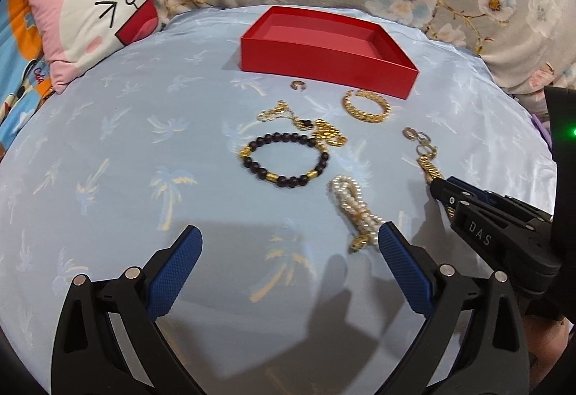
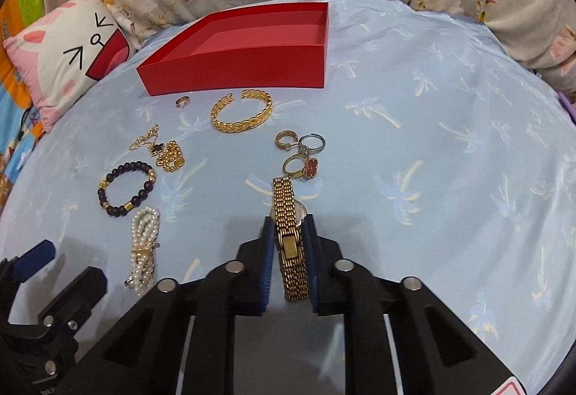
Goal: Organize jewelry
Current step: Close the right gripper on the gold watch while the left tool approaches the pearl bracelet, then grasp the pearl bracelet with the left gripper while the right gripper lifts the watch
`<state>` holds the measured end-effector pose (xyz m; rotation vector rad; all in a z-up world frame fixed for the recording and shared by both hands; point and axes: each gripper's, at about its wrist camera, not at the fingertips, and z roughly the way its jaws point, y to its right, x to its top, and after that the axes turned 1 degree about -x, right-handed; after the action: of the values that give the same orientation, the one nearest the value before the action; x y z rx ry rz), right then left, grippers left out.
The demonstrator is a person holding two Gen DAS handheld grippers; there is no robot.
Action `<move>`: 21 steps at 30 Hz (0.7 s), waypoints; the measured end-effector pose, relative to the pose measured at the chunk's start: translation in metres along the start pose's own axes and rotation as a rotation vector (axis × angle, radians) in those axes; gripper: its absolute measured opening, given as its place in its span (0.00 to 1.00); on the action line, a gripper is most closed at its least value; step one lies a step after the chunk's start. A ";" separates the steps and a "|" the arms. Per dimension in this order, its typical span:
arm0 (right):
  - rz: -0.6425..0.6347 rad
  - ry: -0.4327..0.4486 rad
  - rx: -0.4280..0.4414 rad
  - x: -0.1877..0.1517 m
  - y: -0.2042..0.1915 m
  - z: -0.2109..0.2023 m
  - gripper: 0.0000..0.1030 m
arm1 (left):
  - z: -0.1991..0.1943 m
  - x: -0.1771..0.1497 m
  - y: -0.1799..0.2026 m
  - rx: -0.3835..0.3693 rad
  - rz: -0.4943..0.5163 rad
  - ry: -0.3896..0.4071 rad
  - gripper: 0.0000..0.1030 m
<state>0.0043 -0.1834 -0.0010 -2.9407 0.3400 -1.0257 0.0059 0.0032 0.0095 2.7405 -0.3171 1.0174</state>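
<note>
The right gripper [image 2: 289, 247] is squeezing a gold watch [image 2: 289, 233], with its two blue pads pressing on the band from both sides. The watch is lying long and straight, pointing away from the camera toward three rings [image 2: 302, 154] that are sitting just past its far end. The right wrist view is showing this pinch clearly, but in the left wrist view the right gripper [image 1: 441, 188] is only peeking in from the side, and just a short bit of the gold watch [image 1: 426, 163] is sticking out, so the grip is hard to see there. The left gripper [image 1: 289, 247] is hanging over the blue sheet [image 1: 108, 179] with its fingers spread wide apart and nothing between them. Its right finger is sitting just beside a pearl bracelet [image 1: 354, 208]. A black bead bracelet [image 1: 284, 159], a gold chain [image 1: 324, 130] and a gold bangle [image 1: 367, 105] are lying nearer the red box [image 1: 324, 60]. One small ring [image 1: 298, 85] is lying just in front of the box, which may be empty inside.
</note>
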 end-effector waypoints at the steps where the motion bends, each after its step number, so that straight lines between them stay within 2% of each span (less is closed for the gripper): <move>1: 0.013 -0.003 0.011 -0.001 0.002 -0.001 0.10 | 0.000 0.000 0.003 -0.004 0.006 -0.001 0.93; 10: 0.065 -0.001 0.017 -0.009 0.020 -0.019 0.10 | 0.016 0.004 0.027 0.004 0.056 -0.019 0.91; 15: 0.092 -0.005 0.013 -0.015 0.029 -0.026 0.10 | 0.030 0.002 0.034 0.008 0.082 -0.050 0.73; 19: 0.098 -0.009 0.016 -0.021 0.032 -0.028 0.10 | 0.029 0.001 0.038 0.019 0.104 -0.030 0.64; 21: 0.098 -0.009 0.020 -0.023 0.032 -0.029 0.10 | 0.028 0.001 0.038 0.015 0.108 -0.024 0.49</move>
<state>-0.0376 -0.2080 0.0055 -2.8775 0.4659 -0.9973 0.0134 -0.0405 -0.0062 2.7768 -0.4672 1.0177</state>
